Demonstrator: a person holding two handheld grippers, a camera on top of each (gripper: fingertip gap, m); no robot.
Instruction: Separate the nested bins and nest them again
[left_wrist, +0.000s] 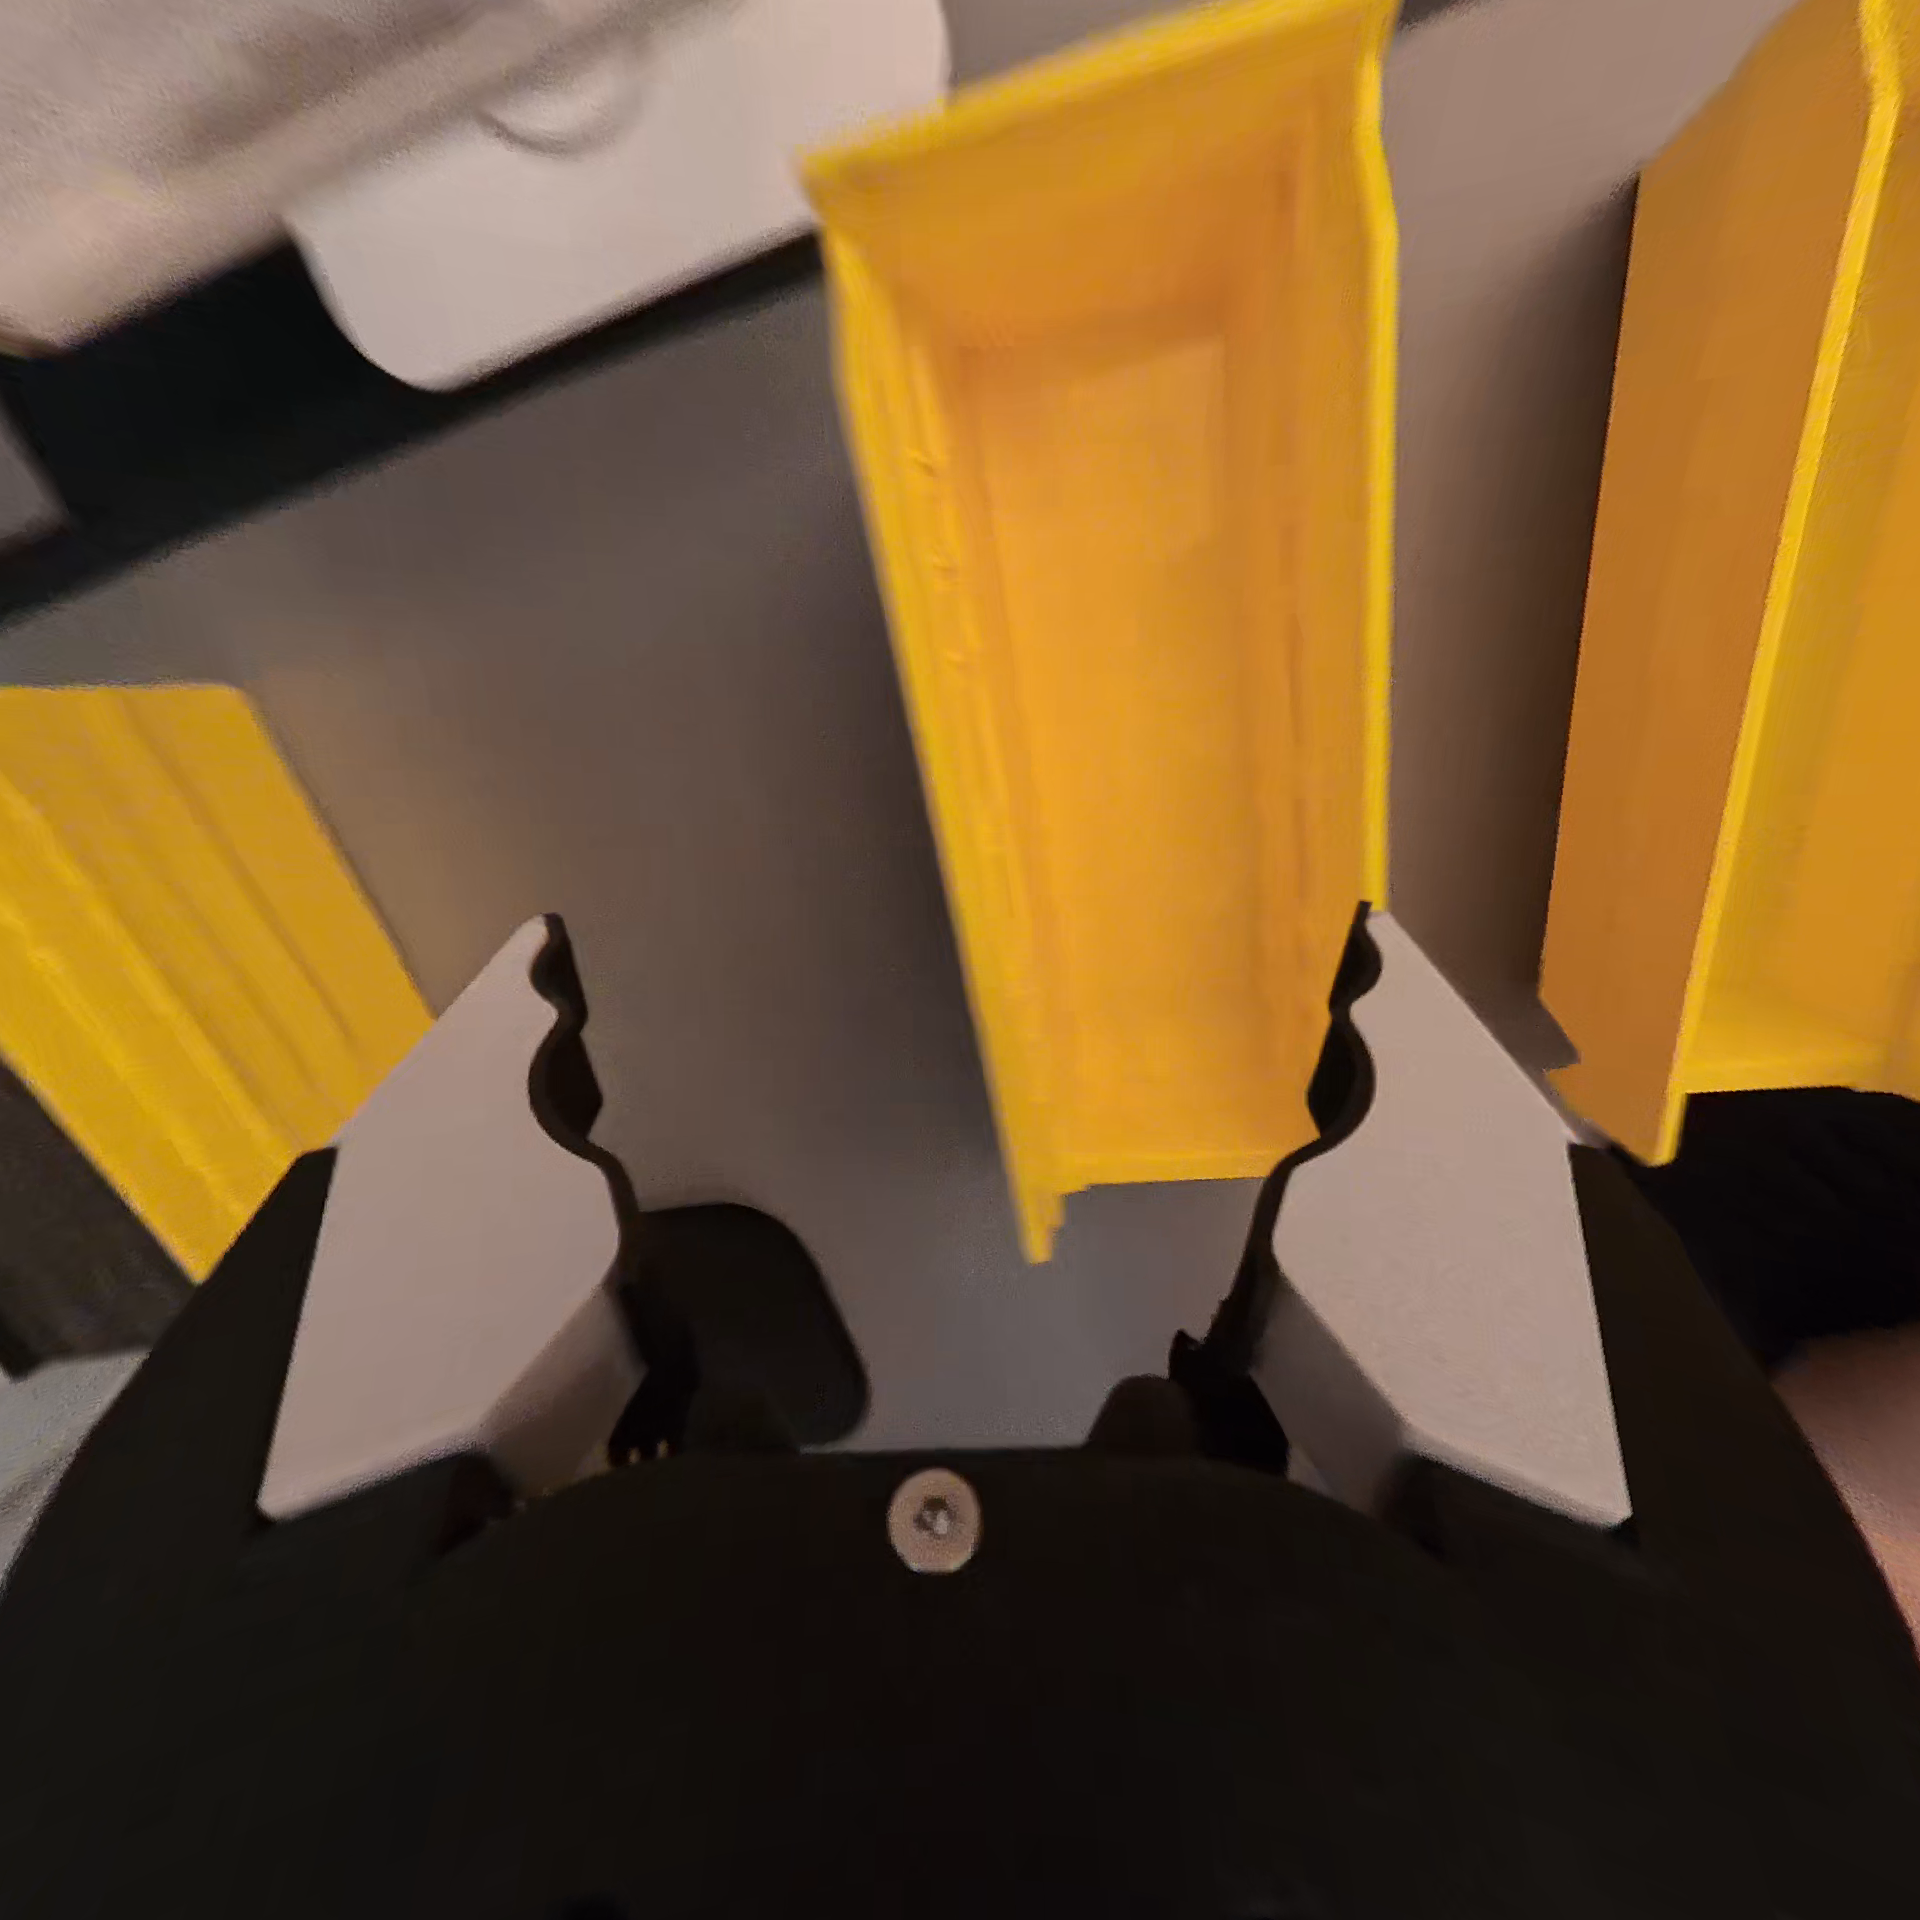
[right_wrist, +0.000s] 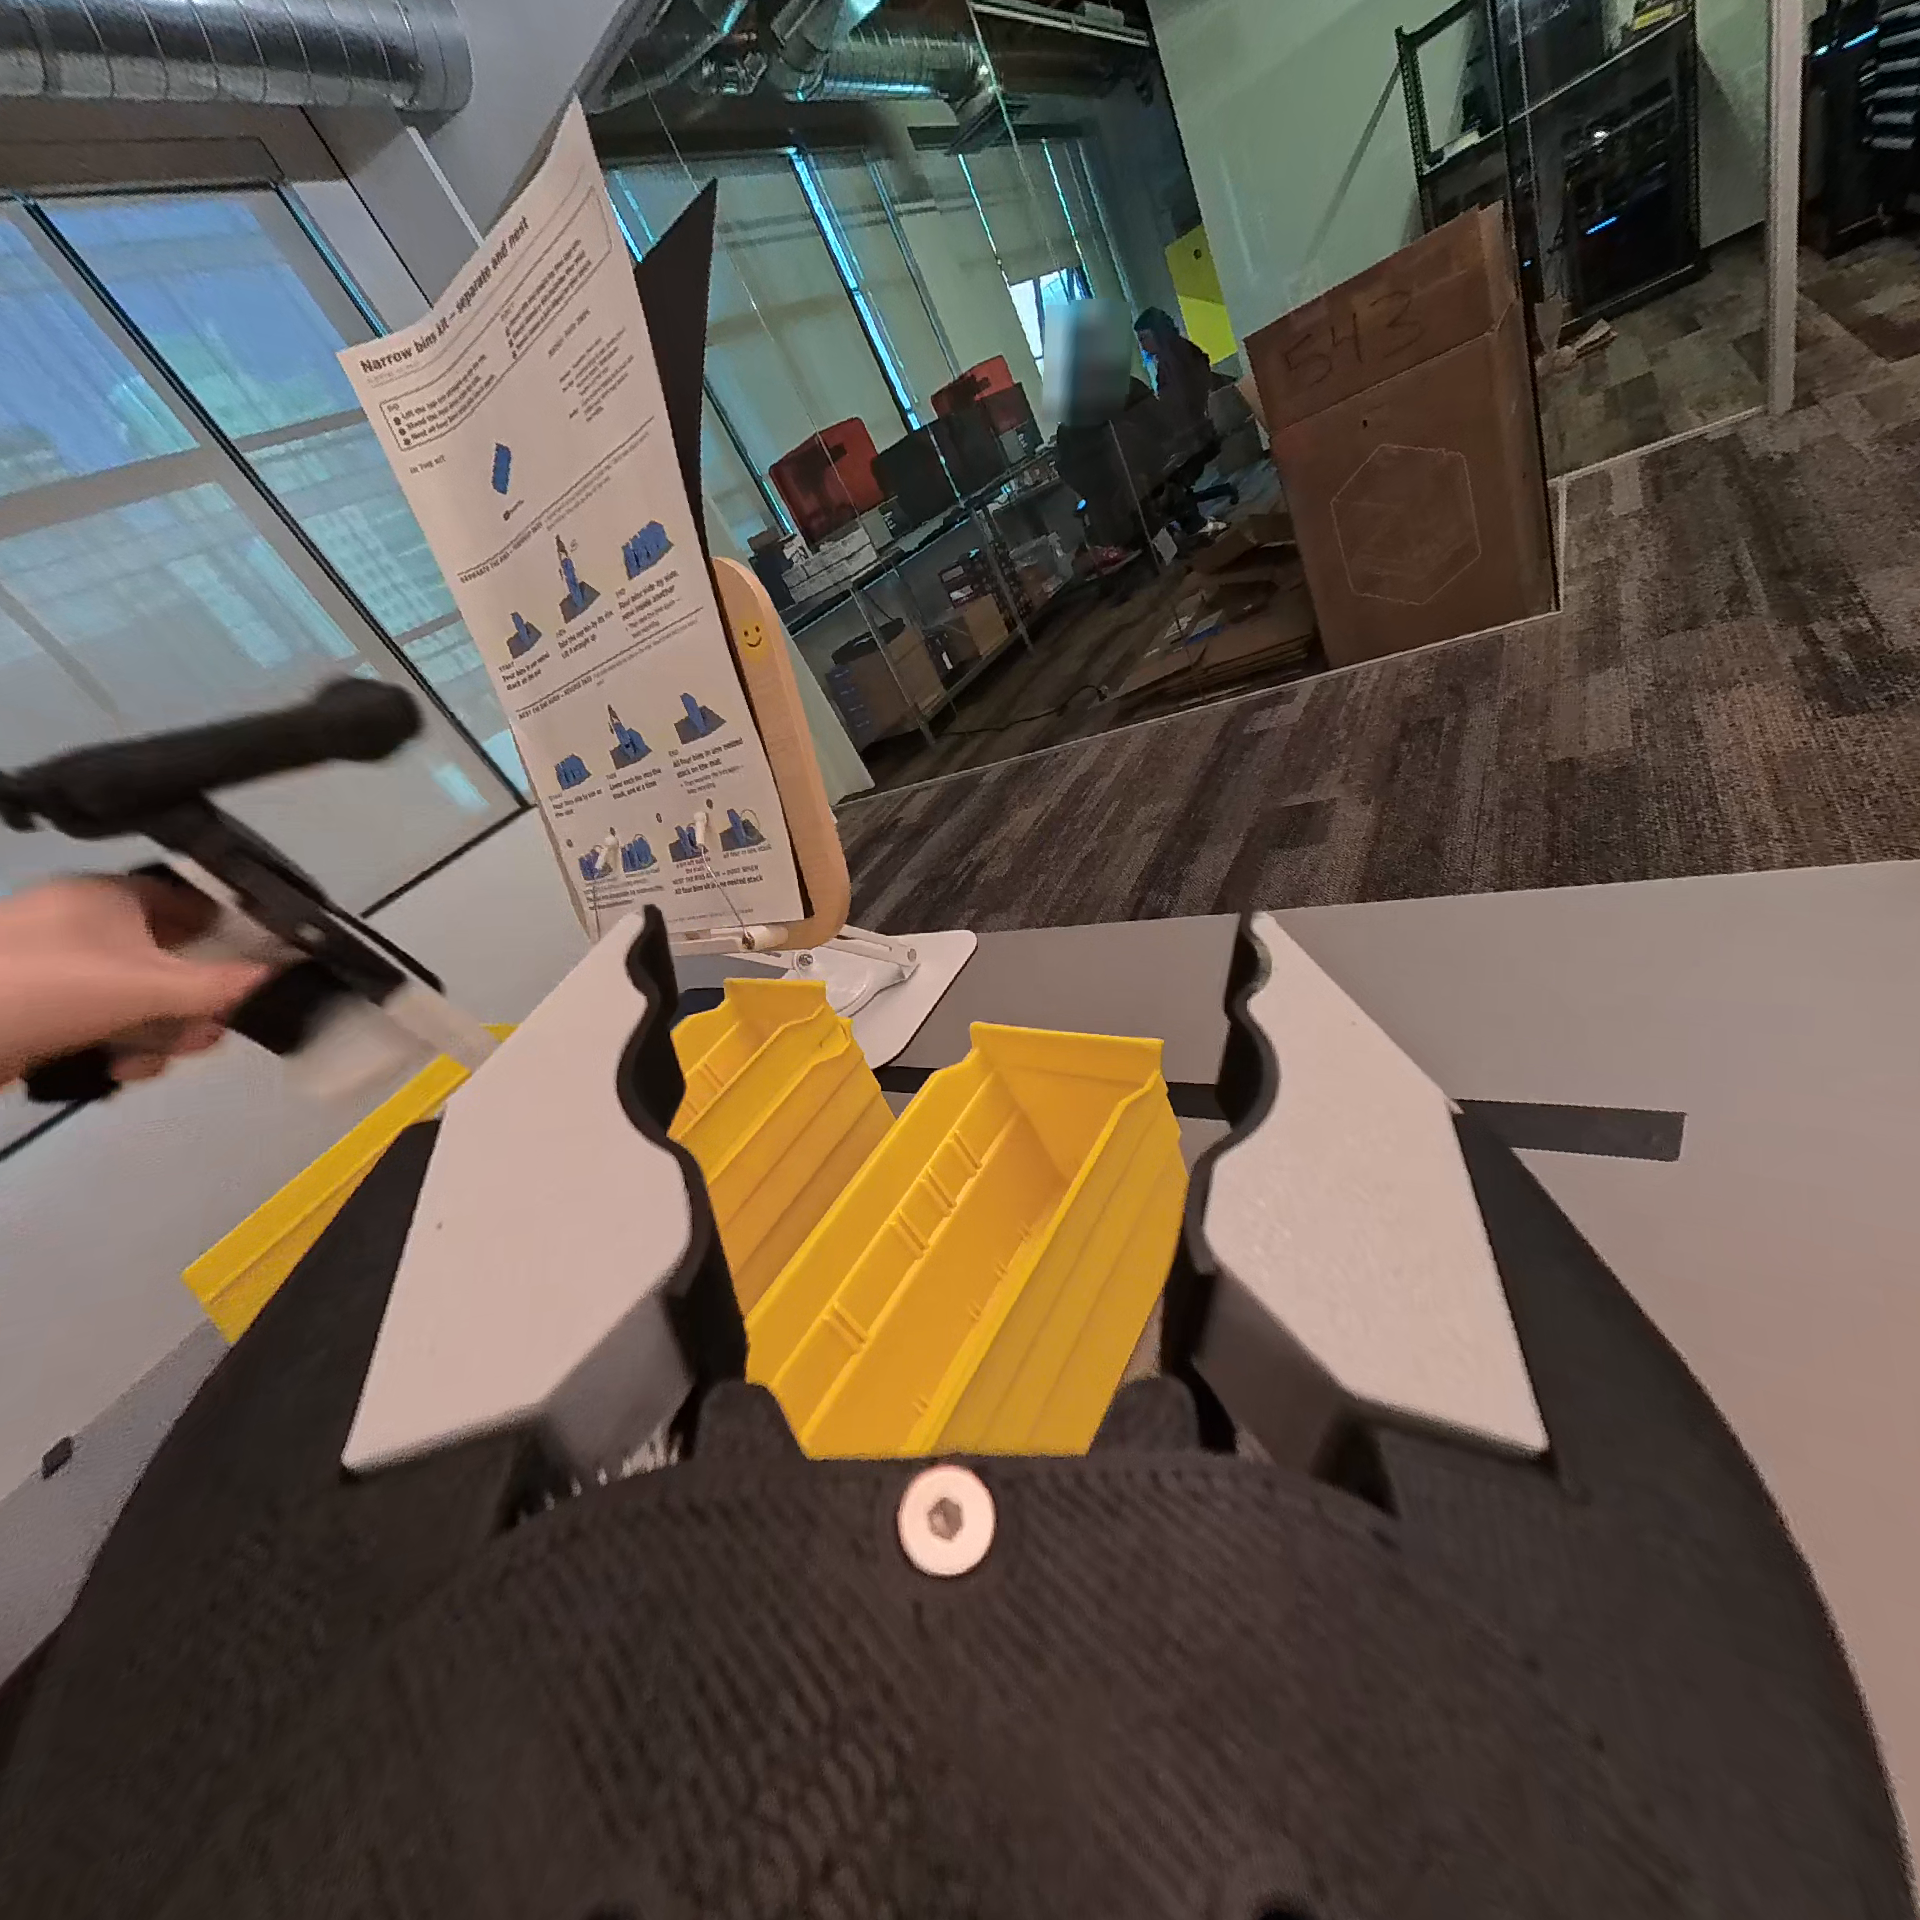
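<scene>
Three yellow bins lie apart on the grey table (left_wrist: 644, 675). In the left wrist view one bin (left_wrist: 1122, 623) lies open side up in the middle, one (left_wrist: 1745, 520) at the right and one (left_wrist: 156, 935) at the left. My left gripper (left_wrist: 958, 920) is open wide; the middle bin's near end sits between its fingers, beside the right finger (left_wrist: 1455, 1143) and far from the left one. My right gripper (right_wrist: 948, 920) is shut on a yellow bin (right_wrist: 987, 1226), whose walls fill the gap between its pads. Another bin (right_wrist: 769, 1101) lies just behind it.
A person's hand (right_wrist: 94, 987) holds the left gripper (right_wrist: 343, 997) at the left, blurred. An instruction sheet (right_wrist: 582, 582) on a white-footed stand (right_wrist: 914, 987) rises at the table's far side. A black strip (right_wrist: 1579, 1132) crosses the table. Carpeted floor lies beyond the edge.
</scene>
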